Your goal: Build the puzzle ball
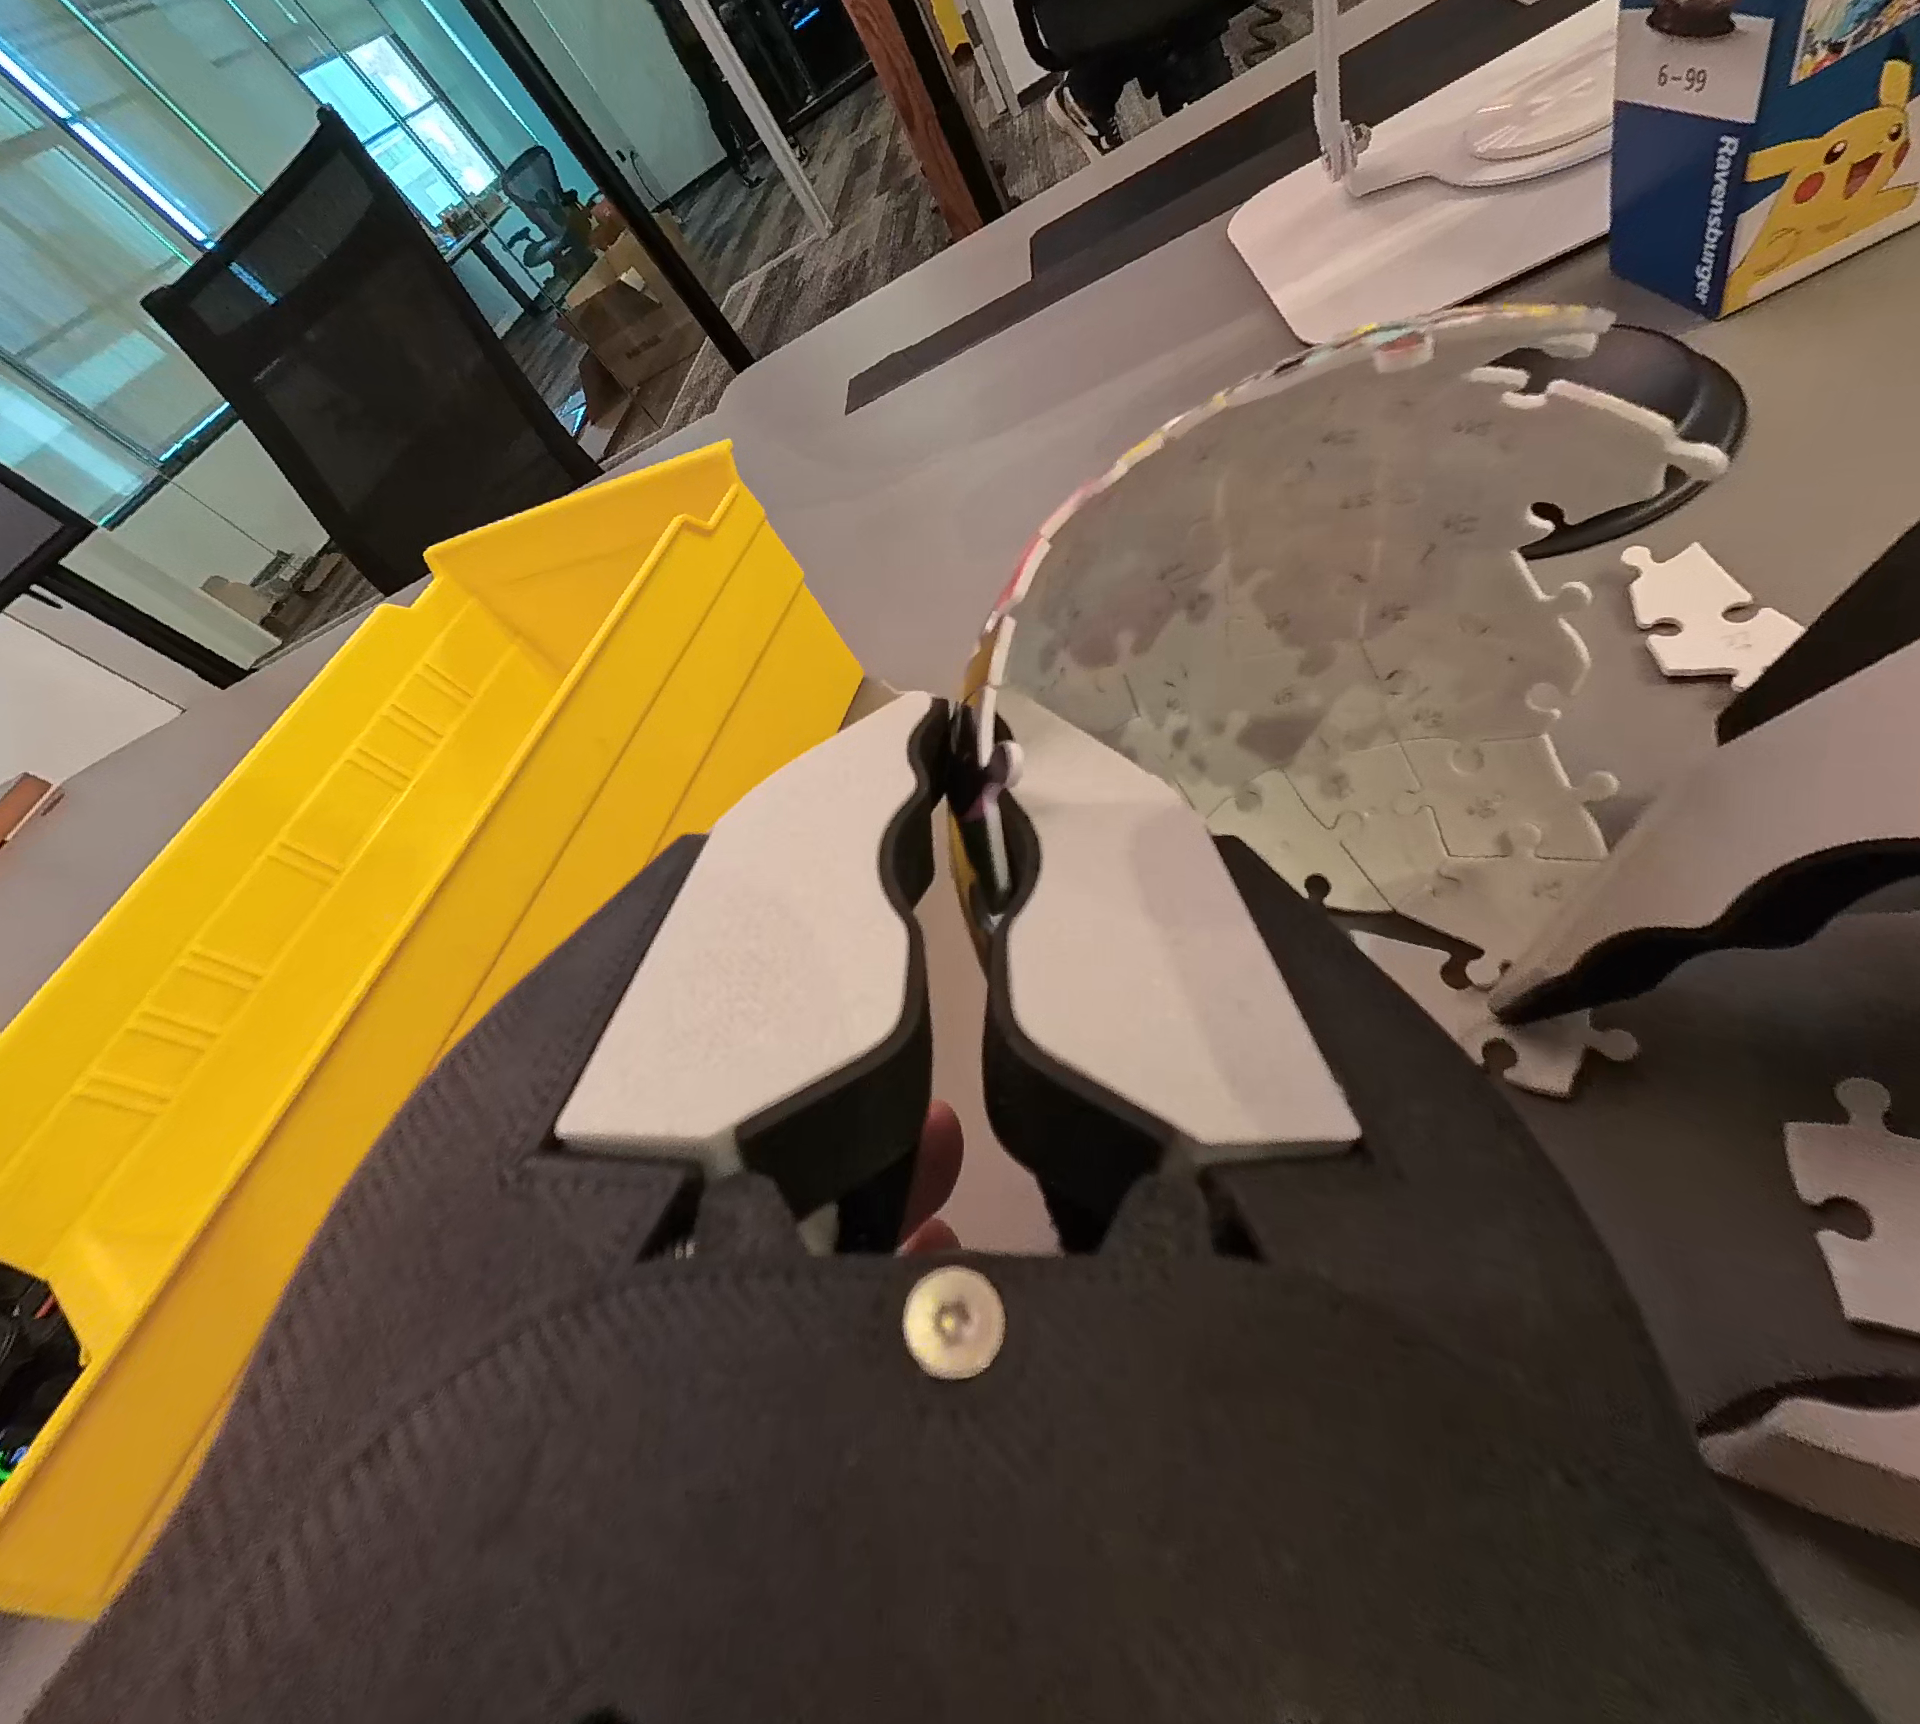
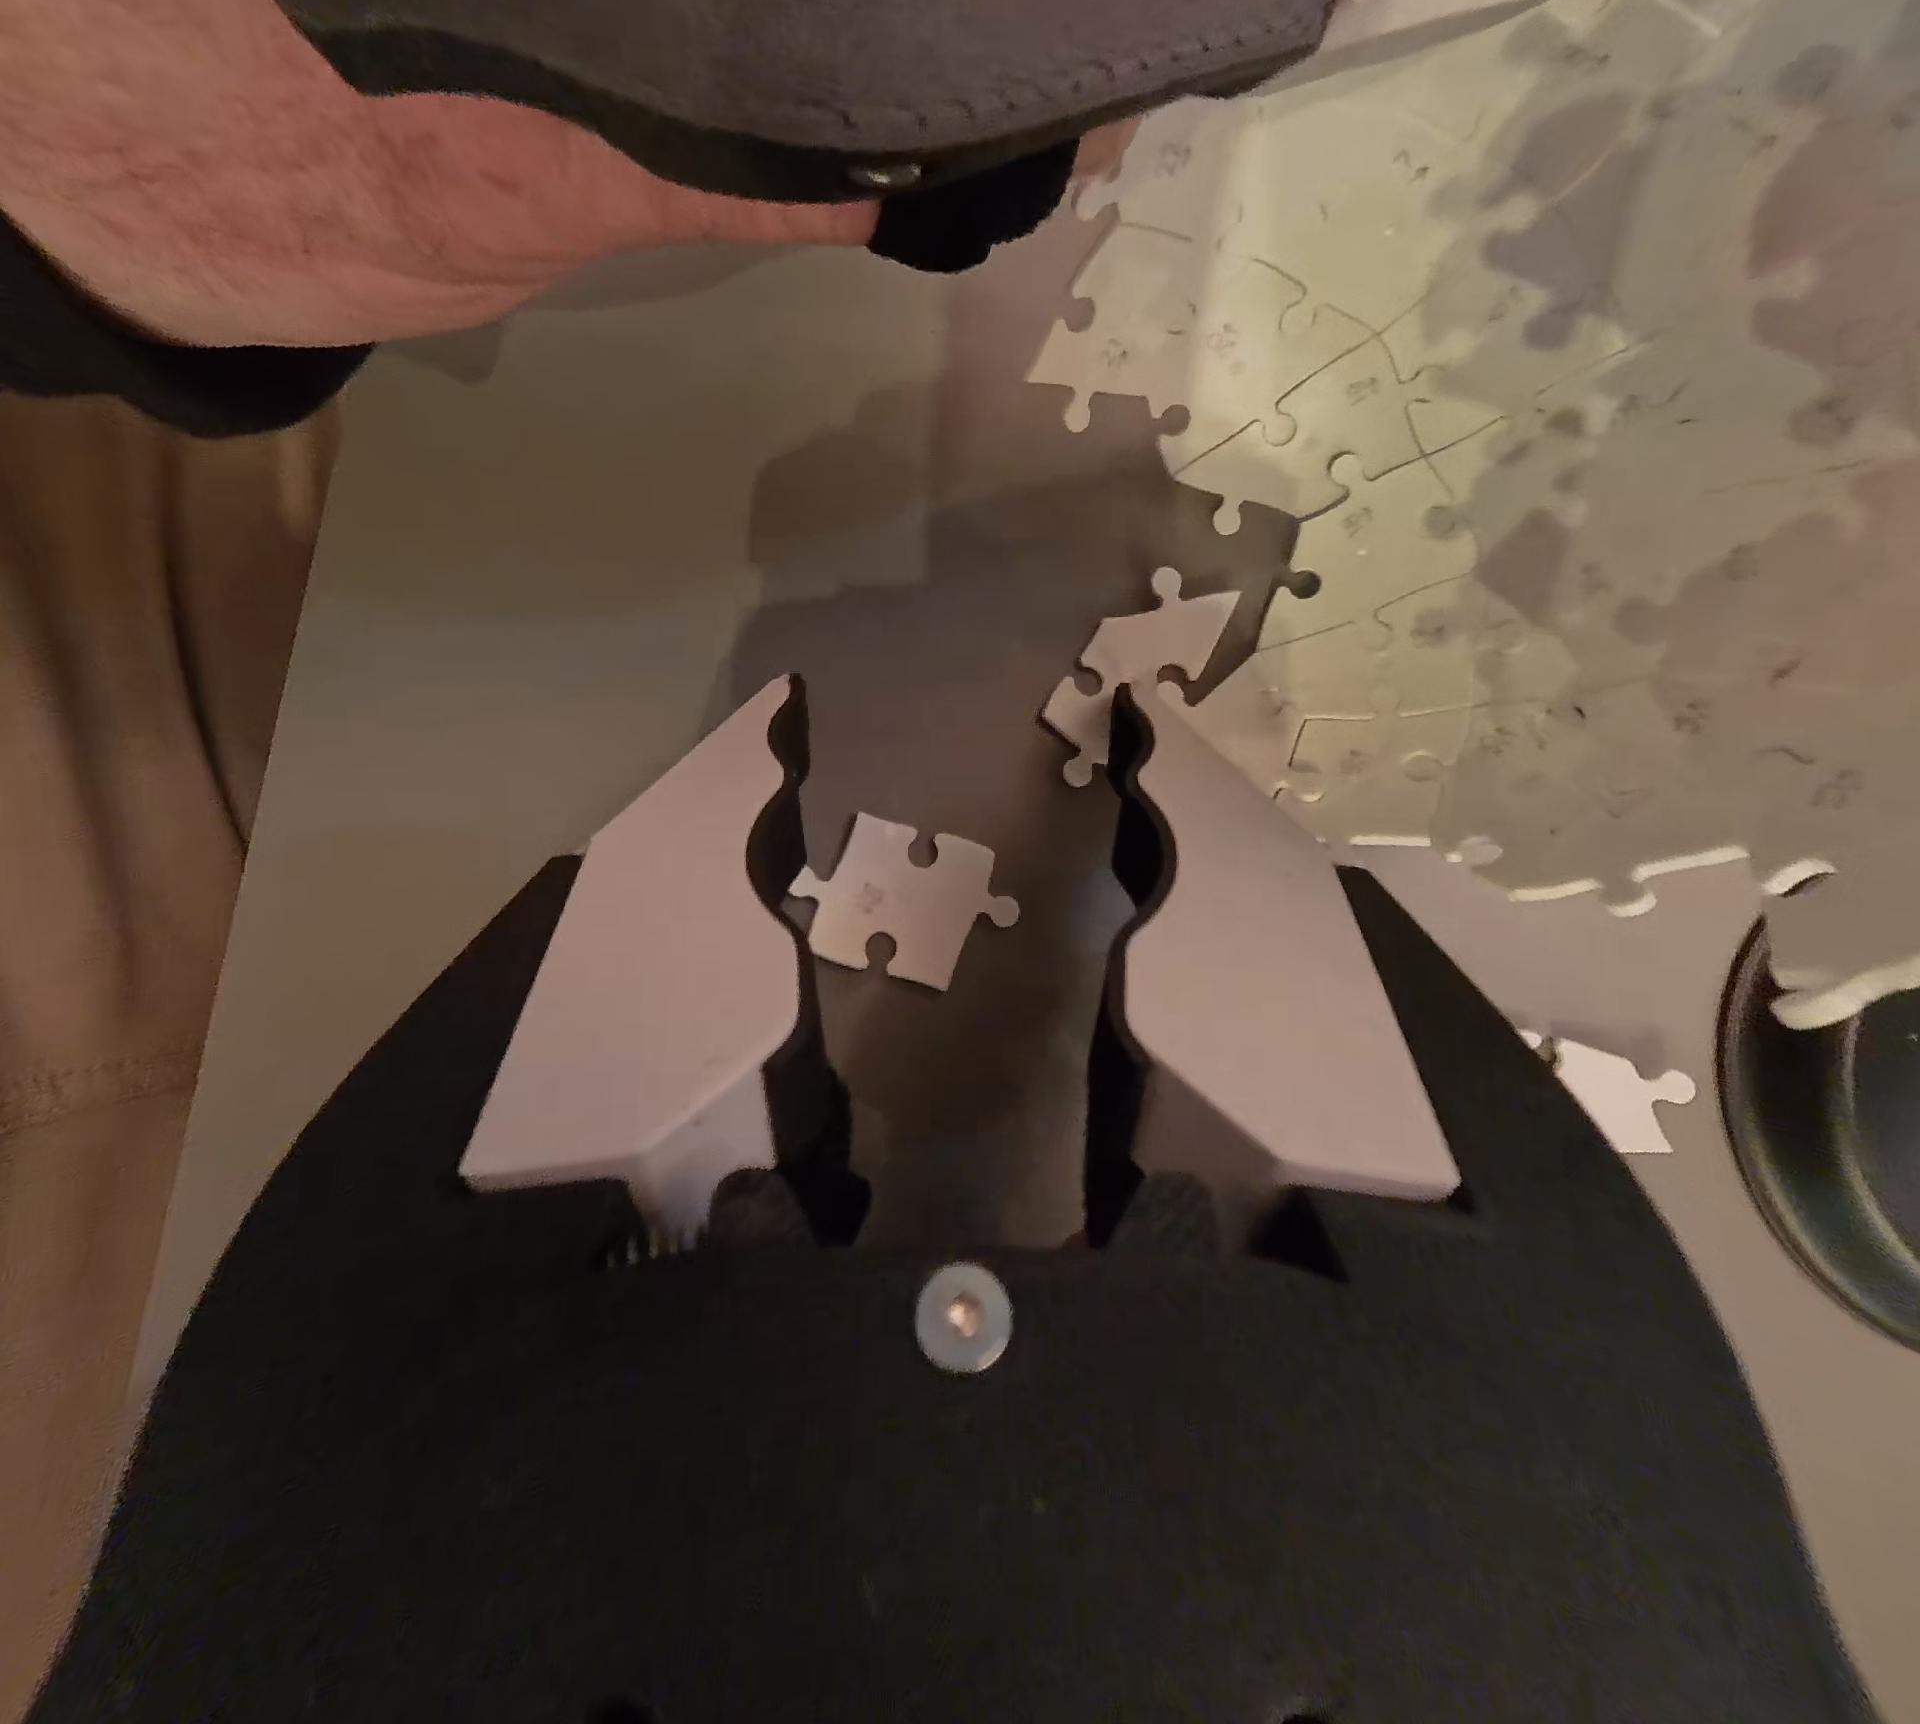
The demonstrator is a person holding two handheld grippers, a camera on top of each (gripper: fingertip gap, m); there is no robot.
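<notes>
The half-built puzzle ball (image 1: pixel 1299 635) is a curved shell of joined pieces, with its pale grey inside facing me. My left gripper (image 1: pixel 977 801) is shut on the shell's left rim and holds it upright on the table. My right gripper (image 2: pixel 956 718) is open and empty, low over the table beside the shell (image 2: pixel 1558 427). A loose grey piece (image 2: pixel 904 911) lies on the table between its fingers. Another piece (image 2: pixel 1143 646) lies at its right fingertip, against the shell's edge. In the left wrist view, a black finger (image 1: pixel 1766 926) of the right gripper reaches in near the shell's lower edge.
A yellow bin (image 1: pixel 416 843) stands left of the shell. The puzzle box (image 1: pixel 1766 64), a white lamp base (image 1: pixel 1382 251) and the black ring stand (image 1: pixel 1662 448) are behind it. Loose pieces (image 1: pixel 1704 625) (image 1: pixel 1860 1227) lie to the right. A hand (image 2: pixel 364 220) holds the left gripper. The gap from one gripper's tips to the other's is roughly 12 cm.
</notes>
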